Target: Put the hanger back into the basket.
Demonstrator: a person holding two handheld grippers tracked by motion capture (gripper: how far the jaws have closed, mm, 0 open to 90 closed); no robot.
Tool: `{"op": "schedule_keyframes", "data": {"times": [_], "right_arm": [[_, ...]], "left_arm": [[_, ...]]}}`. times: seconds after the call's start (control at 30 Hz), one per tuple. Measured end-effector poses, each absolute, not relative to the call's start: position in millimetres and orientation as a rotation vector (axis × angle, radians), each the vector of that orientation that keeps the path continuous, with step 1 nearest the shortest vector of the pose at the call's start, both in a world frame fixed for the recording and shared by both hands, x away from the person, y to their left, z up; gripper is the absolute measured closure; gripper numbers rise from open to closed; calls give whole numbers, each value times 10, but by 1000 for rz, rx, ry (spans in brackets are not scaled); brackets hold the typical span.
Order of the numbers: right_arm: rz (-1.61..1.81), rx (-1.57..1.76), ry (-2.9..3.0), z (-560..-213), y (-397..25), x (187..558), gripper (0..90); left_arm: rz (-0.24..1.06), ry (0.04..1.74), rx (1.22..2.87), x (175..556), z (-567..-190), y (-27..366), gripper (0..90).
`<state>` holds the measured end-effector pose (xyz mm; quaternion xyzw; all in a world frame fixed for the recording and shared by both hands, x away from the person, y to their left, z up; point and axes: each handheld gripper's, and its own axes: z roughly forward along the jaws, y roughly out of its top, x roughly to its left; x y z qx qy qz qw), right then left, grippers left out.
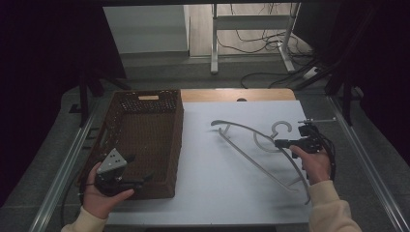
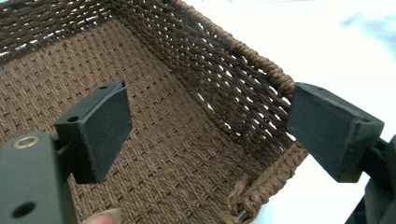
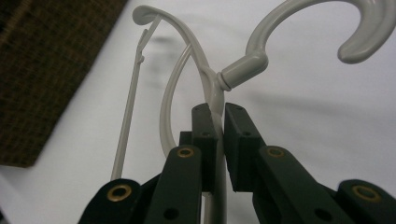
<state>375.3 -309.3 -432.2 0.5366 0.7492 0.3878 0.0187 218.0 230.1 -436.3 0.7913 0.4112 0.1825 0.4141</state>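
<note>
Right hand-held gripper (image 1: 280, 143): jaws clamped on the pale hanger (image 1: 251, 145), gripping its shoulder bar just below the neck; in the right gripper view the bar runs up between the two black jaws (image 3: 218, 122) and the hook (image 3: 327, 28) curls up and to the right just beyond them. The hanger's far arm and thin lower rod extend ahead and to the left of this gripper, over the white tabletop (image 1: 212, 174), with its other arm trailing back beside the right hand (image 1: 314, 164). Whether the hanger rests fully on the tabletop or is partly lifted cannot be told. Left hand-held gripper (image 1: 138, 182): jaws spread wide, holding nothing, poised over the near corner of the brown woven basket (image 1: 174, 145). In the left gripper view, one jaw sits above the basket's woven floor (image 2: 154, 140), the other just beside its rim (image 2: 261, 65) on the tabletop side. Grey three-cornered plate (image 1: 112, 162) on top of this gripper, held by the left hand (image 1: 101, 195). Basket lies to the left of the hanger, well apart from the right gripper. Beyond the tabletop: floor with cables (image 1: 261, 43) and a metal frame leg (image 1: 214, 38).
</note>
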Motion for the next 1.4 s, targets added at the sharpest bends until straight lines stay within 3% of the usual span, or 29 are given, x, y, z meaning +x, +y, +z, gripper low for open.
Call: {"op": "schedule_keyframes", "data": {"times": [0.33,0.77,1.4], "right_arm": [[1386,1551,2321,-4064,-3077,3669,830],[1561,1296,2452,-3833,-2800,3499,830],[1567,1114,2630,-3963,-2409,3470,829]], "left_arm": [[480,1016,1975,2171,-4284,2301,149],[504,879,2007,2282,-3789,2073,165],[400,849,2077,2771,-3611,1921,166]]}}
